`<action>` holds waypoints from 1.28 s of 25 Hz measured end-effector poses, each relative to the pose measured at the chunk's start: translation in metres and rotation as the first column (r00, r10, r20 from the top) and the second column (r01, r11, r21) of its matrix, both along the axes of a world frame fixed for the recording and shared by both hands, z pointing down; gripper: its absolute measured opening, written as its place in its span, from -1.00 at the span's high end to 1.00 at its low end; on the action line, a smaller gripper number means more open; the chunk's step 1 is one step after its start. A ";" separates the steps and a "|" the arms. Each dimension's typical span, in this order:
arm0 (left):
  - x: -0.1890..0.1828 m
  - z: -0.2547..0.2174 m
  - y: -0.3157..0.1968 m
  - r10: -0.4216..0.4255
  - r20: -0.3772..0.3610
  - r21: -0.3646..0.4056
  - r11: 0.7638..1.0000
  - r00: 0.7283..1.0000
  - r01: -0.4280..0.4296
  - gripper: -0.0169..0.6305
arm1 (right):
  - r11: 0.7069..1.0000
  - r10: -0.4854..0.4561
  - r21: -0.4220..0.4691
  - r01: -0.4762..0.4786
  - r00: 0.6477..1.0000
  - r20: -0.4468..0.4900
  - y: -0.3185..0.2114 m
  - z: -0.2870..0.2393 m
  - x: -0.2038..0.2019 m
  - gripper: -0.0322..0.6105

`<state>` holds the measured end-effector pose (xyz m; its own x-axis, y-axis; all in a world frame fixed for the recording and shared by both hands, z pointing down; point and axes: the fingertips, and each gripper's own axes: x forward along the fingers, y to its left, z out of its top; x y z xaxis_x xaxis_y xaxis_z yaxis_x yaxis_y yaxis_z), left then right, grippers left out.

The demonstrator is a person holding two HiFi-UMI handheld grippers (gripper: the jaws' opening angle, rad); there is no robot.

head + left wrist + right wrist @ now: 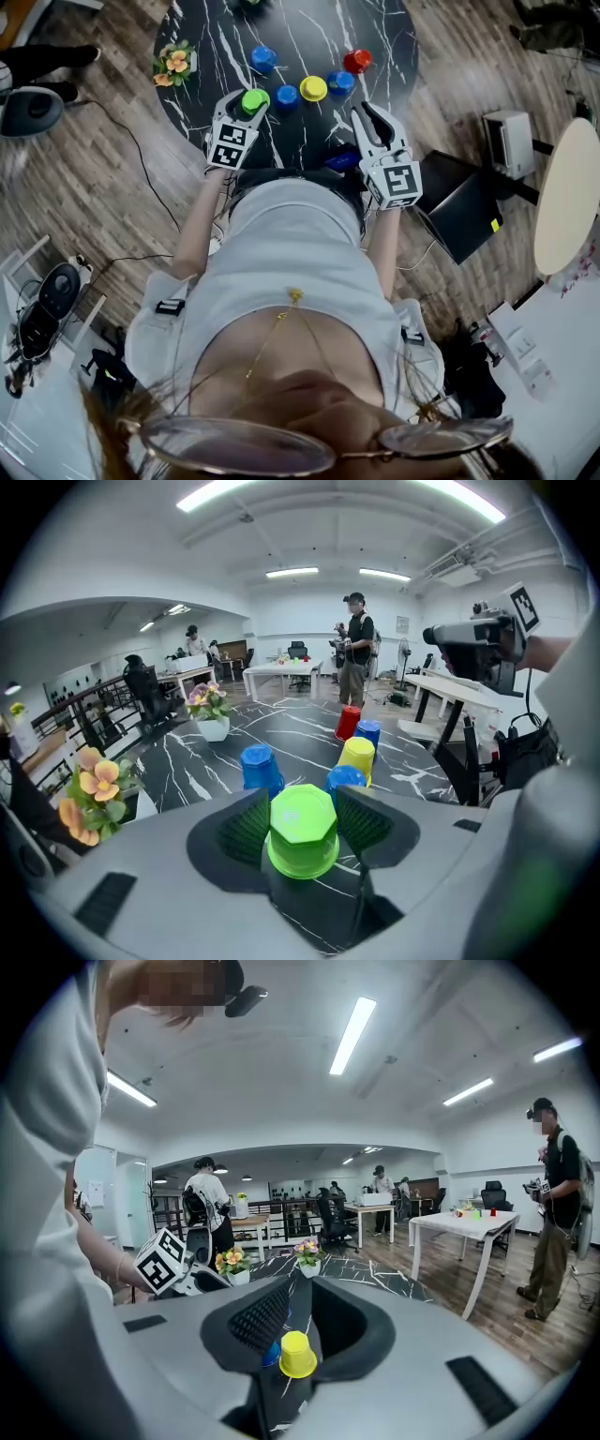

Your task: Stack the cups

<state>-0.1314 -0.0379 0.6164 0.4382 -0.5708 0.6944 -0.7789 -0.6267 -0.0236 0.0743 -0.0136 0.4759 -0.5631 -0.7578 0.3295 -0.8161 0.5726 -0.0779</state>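
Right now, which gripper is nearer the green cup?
Left. The left gripper has the green cup between its jaws. The right gripper stands well apart, off to the cup's right, holding nothing.

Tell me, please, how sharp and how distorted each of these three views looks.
Head view: marble table crisp, glasses at the bottom blurred. Left gripper view: fisheye bends the ceiling lights, green cup sharp. Right gripper view: dark rounded corners, yellow cup sharp.

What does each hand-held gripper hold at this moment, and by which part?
The left hand-held gripper holds the upside-down green cup by its two opposite sides; the right hand-held gripper holds nothing.
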 end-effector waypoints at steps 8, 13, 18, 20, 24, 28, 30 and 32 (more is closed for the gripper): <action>0.020 -0.043 -0.012 0.003 -0.052 0.068 0.998 0.999 0.001 0.21 | 1.000 -0.025 0.007 0.025 1.000 -0.009 -0.004 -0.002 0.004 0.71; 0.038 -0.058 -0.016 0.035 -0.074 0.092 0.995 0.997 -0.028 0.21 | 1.000 -0.024 0.009 0.025 1.000 -0.013 -0.005 -0.001 0.009 0.71; 0.056 -0.061 -0.018 0.067 -0.087 0.103 0.993 0.994 -0.058 0.21 | 1.000 -0.018 0.008 0.019 1.000 -0.019 -0.004 0.000 0.018 0.71; 0.063 -0.061 -0.018 0.075 -0.092 0.102 0.993 0.993 -0.066 0.21 | 1.000 -0.014 0.006 0.014 1.000 -0.021 -0.002 0.000 0.022 0.71; 0.076 -0.059 -0.020 0.094 -0.091 0.099 0.991 0.991 -0.085 0.21 | 1.000 0.001 0.001 -0.001 1.000 -0.027 0.001 0.001 0.033 0.71; 0.090 -0.055 -0.021 0.118 -0.088 0.095 0.989 0.989 -0.109 0.21 | 1.000 0.018 -0.008 -0.019 0.999 -0.032 0.004 0.004 0.042 0.71; 0.096 -0.053 -0.021 0.130 -0.084 0.095 0.988 0.988 -0.122 0.21 | 1.000 0.022 -0.010 -0.023 0.999 -0.033 0.006 0.005 0.046 0.71; 0.101 -0.051 -0.022 0.141 -0.081 0.092 0.987 0.987 -0.133 0.21 | 1.000 0.026 -0.014 -0.026 0.999 -0.035 0.007 0.006 0.048 0.71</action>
